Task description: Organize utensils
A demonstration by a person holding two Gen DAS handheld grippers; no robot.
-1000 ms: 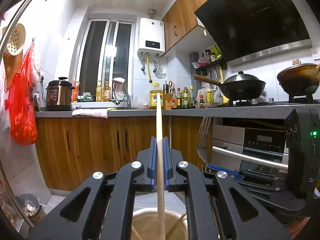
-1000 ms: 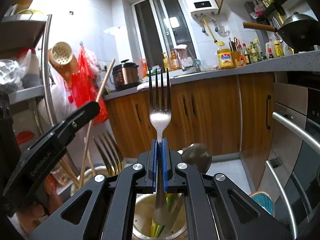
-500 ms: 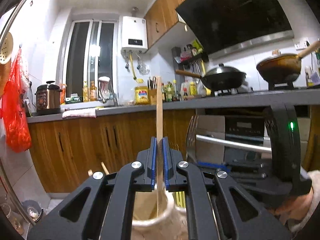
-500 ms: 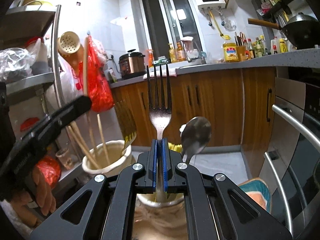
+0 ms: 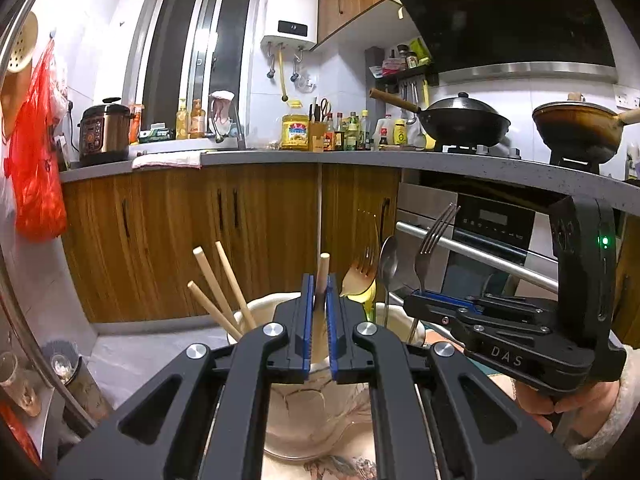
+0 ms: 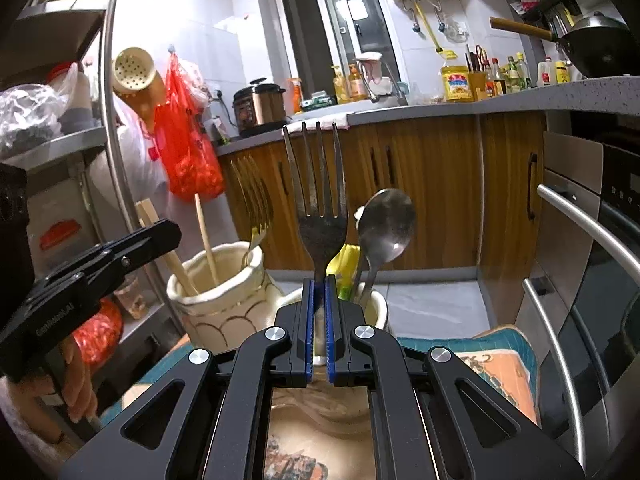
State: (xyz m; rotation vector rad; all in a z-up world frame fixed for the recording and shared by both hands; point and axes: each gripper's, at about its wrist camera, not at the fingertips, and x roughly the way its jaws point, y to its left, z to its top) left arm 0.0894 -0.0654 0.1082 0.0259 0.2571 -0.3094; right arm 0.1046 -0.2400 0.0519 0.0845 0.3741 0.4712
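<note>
My left gripper point(image 5: 319, 294) has a small gap between its jaws; a wooden chopstick point(image 5: 322, 270) stands between them, down in a cream ceramic jar point(image 5: 280, 360) with three other chopsticks point(image 5: 224, 280). My right gripper point(image 6: 319, 300) is shut on a steel fork point(image 6: 322, 200), tines up, its handle inside a second cream jar point(image 6: 376, 304) that holds a spoon point(image 6: 384, 228) and yellow-green utensils. The right gripper point(image 5: 424, 300) with the fork point(image 5: 430, 240) also shows in the left wrist view. The left gripper point(image 6: 168, 232) shows in the right wrist view over the first jar point(image 6: 224, 296), which also holds a gold fork point(image 6: 252, 200).
Both jars stand on a patterned cloth point(image 6: 500, 356). An oven with a steel handle point(image 6: 588, 232) is at the right. A metal rack point(image 6: 108, 120) with bags stands at the left. Wooden cabinets point(image 5: 180, 232) and a cluttered counter point(image 5: 280, 156) lie behind.
Both grippers have lowered toward the jars. The chopstick has slid down into the left jar and the left jaws have parted slightly. The fork handle has gone down into the right jar.
</note>
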